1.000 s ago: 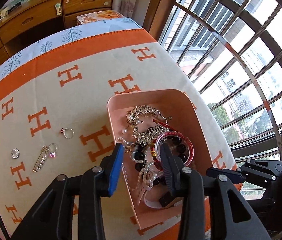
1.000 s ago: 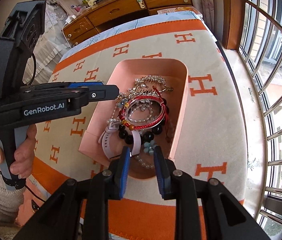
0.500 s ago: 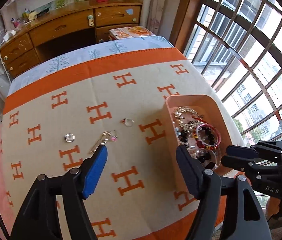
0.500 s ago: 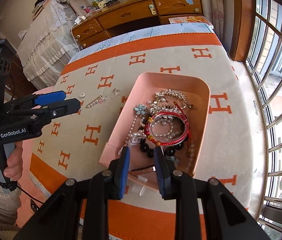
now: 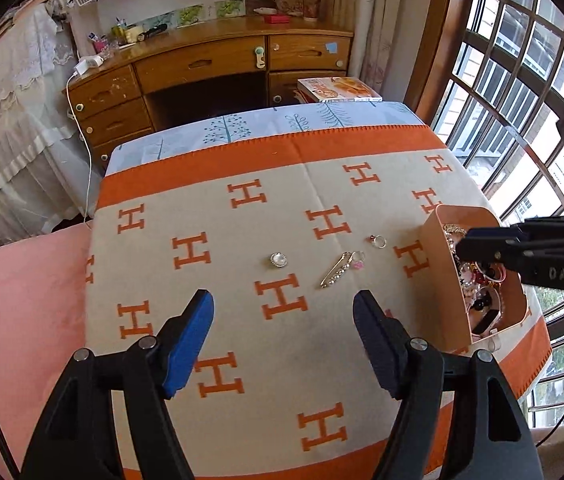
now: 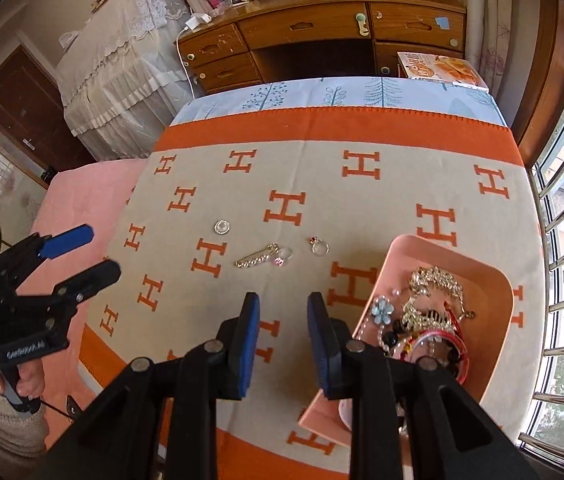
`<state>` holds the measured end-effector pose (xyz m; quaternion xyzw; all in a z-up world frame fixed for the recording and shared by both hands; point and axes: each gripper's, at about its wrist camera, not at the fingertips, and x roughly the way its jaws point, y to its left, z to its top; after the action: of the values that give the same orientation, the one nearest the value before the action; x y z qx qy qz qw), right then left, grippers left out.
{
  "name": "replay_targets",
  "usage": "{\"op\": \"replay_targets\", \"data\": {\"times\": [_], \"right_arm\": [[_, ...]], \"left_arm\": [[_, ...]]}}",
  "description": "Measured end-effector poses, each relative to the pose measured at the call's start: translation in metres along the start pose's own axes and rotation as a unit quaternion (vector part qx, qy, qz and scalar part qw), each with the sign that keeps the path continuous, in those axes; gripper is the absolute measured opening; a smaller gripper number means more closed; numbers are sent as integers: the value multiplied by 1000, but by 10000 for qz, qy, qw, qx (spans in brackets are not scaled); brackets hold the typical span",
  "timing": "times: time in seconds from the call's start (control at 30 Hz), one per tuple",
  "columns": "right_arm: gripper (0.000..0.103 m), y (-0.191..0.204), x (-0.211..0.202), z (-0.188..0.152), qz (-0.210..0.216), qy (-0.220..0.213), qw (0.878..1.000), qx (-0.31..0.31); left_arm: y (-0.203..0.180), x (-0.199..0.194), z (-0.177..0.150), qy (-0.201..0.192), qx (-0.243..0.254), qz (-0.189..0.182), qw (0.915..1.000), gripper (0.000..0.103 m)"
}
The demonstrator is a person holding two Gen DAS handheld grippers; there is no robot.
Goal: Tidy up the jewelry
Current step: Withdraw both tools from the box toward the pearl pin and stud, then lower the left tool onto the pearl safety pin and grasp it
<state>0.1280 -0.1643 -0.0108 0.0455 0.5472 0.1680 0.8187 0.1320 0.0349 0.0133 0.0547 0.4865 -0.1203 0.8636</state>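
Left gripper [image 5: 283, 308]: spread wide, empty, touching nothing; hovering above the blanket, near side of the loose pieces. Probably opened so broadly to come down over a small flat item.

Right gripper [image 6: 283, 312]: parted only a little, a narrow gap between the blue pads, nothing inside; raised above the blanket, just left of the box. Likely kept narrow because the remaining pieces are tiny.

Blanket [image 5: 242, 312]: cream with orange H marks, covering the bench; soft cloth, so thin jewelry may sink slightly and be hard to pinch.

Pink box [image 6: 497, 280]: at right front of the bench, near the window side; already holding a tangled heap of bracelets, beads, a blue flower piece and a silver ornament. Seemingly the collecting place, set close to the right gripper for short trips.

Brooch pin [image 5: 335, 270]: long, silver, lying diagonal on the blanket, between the box and the round piece; a small ring with pink stone [image 5: 357, 261] touching or just beside its far end, cannot tell which.

Ring [image 5: 378, 241]: alone, a little farther, nearest to the box wall.

Round stud [image 5: 278, 259]: silver, flat, well apart to the left of the pin.

Task state (judgement): mostly done; four small pieces not yet in the box.

Far background: wooden desk with drawers, bed with white lace cover.
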Motion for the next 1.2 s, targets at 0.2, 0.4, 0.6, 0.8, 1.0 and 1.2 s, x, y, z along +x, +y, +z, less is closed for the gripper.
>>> {"op": "replay_targets", "data": {"times": [0.2,0.4,0.6,0.8,1.0,1.2], "right_arm": [[25,-8,54,34,-544,480,9973,101],[25,-15,100,45,-720,993,9924,89],[25,-12,111,43,-679,1120,9914,-84],[25,-9,109,43,-506,1103,9925,-169],[25,-14,108,43,-337,1080,9935,-111],[25,-22,104,43,-133,1033,9946,10]], "left_arm": [[0,25,-12,83,255,-115,9996,70],[-19,61,-13,217,709,-221,9970,69],[-34,95,-7,409,1074,-284,9930,58],[-52,123,1,574,1474,-308,9869,50],[-66,143,10,798,1695,-309,9818,40],[-66,155,17,951,1598,-430,9816,39]]}}
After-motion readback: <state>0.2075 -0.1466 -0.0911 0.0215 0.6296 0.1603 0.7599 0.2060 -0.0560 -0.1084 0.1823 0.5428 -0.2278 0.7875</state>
